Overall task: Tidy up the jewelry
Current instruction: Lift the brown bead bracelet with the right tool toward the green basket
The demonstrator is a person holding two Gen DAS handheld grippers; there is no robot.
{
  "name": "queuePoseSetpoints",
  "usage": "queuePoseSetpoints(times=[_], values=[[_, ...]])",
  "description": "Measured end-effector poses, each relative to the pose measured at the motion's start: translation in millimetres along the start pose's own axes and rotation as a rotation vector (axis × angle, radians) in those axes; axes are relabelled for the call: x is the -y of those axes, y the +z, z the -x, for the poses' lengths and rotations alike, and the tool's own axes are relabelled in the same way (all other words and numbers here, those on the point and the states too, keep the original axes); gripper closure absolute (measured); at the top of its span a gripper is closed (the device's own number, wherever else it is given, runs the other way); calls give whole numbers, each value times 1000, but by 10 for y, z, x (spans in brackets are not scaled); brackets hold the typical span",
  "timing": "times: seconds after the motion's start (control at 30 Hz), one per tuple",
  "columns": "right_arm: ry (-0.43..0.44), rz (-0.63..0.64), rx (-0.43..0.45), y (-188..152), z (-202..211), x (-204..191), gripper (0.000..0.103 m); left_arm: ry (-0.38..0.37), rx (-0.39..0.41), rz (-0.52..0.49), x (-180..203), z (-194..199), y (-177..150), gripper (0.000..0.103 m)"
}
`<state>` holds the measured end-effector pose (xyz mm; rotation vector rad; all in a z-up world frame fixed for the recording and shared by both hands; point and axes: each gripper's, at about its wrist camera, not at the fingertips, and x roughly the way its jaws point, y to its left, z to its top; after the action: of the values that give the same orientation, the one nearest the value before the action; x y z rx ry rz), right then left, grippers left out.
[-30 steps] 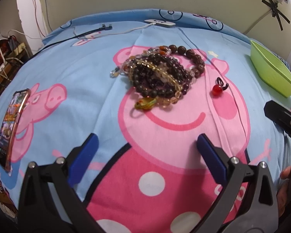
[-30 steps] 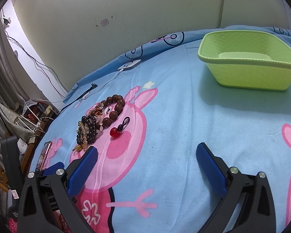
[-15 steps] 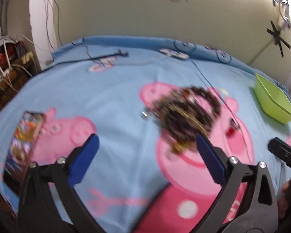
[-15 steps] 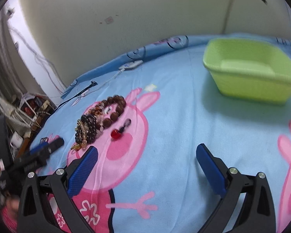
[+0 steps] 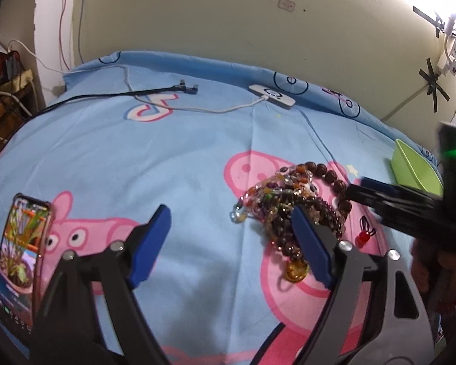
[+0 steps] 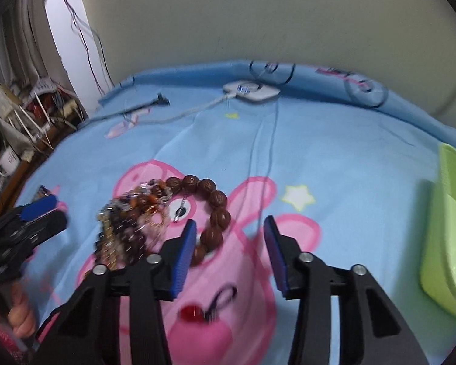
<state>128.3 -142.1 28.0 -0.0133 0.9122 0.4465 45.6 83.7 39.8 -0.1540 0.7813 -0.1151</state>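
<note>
With the right gripper (image 6: 228, 228) half open just above the beads (image 6: 209, 213) heaped on the sheet (image 6: 349, 158), straddle one strand only, then carry it to the bin (image 6: 450, 243). Left gripper (image 5: 228, 228) gapes, empty. A second ago the right sat wider and farther back.

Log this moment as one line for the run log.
left gripper: open, empty | right gripper: open, empty, near brown bead bracelet | bracelet pile: on bedsheet | green basket: off right
</note>
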Motion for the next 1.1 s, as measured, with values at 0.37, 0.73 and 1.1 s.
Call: queuePoseSetpoints(times=[0.37, 0.73, 1.1], values=[[-29, 81, 166, 283, 422, -198, 103, -28, 52, -53, 118, 112, 7, 24], [78, 68, 320, 481, 1239, -293, 103, -87, 152, -138, 421, 490, 113, 24], [222, 13, 396, 466, 1865, -346, 103, -164, 205, -180, 625, 699, 193, 24]])
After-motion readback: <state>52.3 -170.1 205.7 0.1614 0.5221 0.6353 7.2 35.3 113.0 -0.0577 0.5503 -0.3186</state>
